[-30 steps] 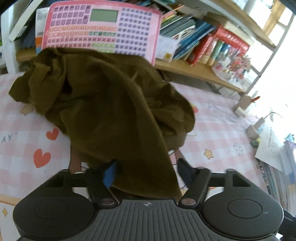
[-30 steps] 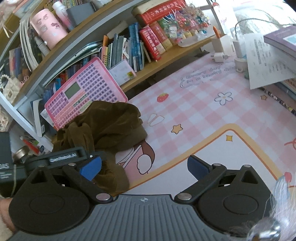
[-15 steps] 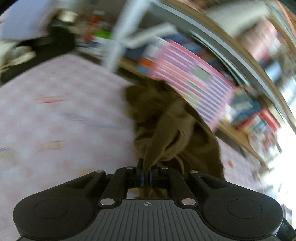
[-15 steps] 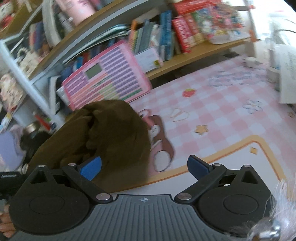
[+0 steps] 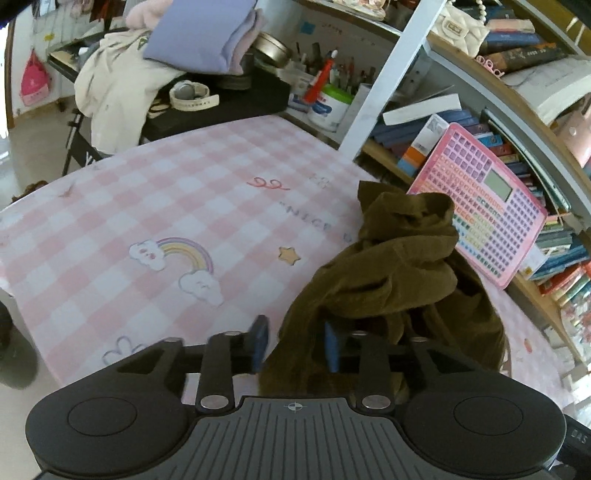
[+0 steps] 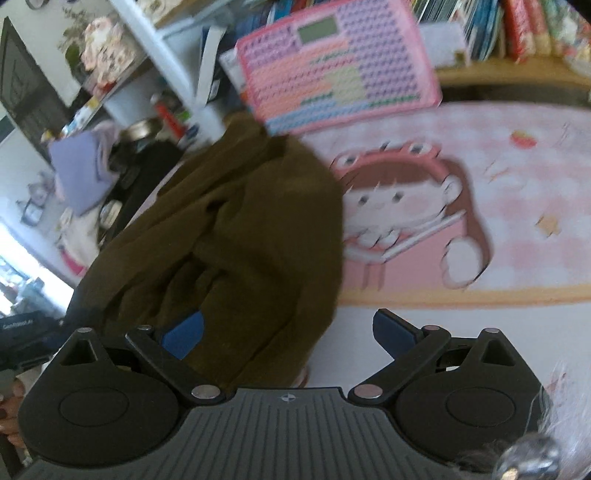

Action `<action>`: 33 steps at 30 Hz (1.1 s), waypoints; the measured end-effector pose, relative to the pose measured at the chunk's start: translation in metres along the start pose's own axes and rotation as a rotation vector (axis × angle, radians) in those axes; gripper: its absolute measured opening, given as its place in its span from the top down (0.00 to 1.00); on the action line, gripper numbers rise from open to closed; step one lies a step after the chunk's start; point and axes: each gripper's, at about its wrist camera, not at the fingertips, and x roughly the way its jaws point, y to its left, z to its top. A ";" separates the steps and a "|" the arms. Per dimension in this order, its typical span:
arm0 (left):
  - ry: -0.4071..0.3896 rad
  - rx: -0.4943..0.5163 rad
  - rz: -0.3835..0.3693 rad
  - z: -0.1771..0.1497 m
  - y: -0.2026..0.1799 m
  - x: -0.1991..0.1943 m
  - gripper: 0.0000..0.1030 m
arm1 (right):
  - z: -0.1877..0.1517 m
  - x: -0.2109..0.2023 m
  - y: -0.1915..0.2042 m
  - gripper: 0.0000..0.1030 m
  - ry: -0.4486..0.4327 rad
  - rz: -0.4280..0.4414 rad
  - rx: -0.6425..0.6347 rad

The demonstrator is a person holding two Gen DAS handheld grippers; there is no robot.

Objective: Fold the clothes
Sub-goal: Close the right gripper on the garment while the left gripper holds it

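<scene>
An olive-brown garment (image 5: 399, 273) lies bunched on the pink checked table mat (image 5: 155, 221). My left gripper (image 5: 295, 343) stands partly open, with a fold of the garment hanging between its blue pads. In the right wrist view the same garment (image 6: 236, 229) fills the left centre. My right gripper (image 6: 288, 332) is wide open; its left pad (image 6: 184, 332) rests against the cloth and its right pad (image 6: 391, 332) is over bare mat.
A pink toy keyboard (image 5: 484, 210) leans on the book shelf (image 5: 517, 122) behind the garment. A white shelf post (image 5: 388, 74) stands at the mat's far edge. Folded clothes (image 5: 199, 33) and clutter lie on a black stand at the far left.
My left gripper shut on the garment half a second ago and has since opened part way while swinging left. My right gripper has moved closer to the garment, staying open.
</scene>
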 end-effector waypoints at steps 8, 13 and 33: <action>0.049 0.027 -0.019 -0.008 -0.002 0.023 0.57 | -0.013 0.020 0.008 0.19 0.050 0.013 0.044; 0.078 -0.004 -0.098 -0.004 -0.001 0.036 0.97 | -0.012 0.028 0.008 0.63 0.060 0.015 0.066; -0.298 0.158 -0.673 0.145 -0.176 -0.044 0.97 | 0.093 -0.155 -0.022 0.91 -0.543 0.366 0.228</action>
